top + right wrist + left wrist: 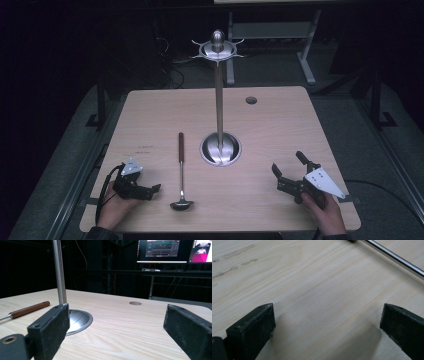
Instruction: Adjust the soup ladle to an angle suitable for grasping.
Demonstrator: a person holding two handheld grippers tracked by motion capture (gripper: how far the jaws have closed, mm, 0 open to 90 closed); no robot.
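Two grippers rest low on the pale wooden table (280,120), both jaws wide apart, nothing held: left gripper (150,191), right gripper (287,165). Steel ladle with brown wooden handle (181,170) lies flat between them, just beside the left gripper, near the round-based steel utensil stand (220,145).

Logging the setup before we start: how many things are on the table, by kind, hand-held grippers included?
Ladle: 1
Stand with hooks: 1
Grippers, both open: 2, the left gripper and the right gripper
Total: 4
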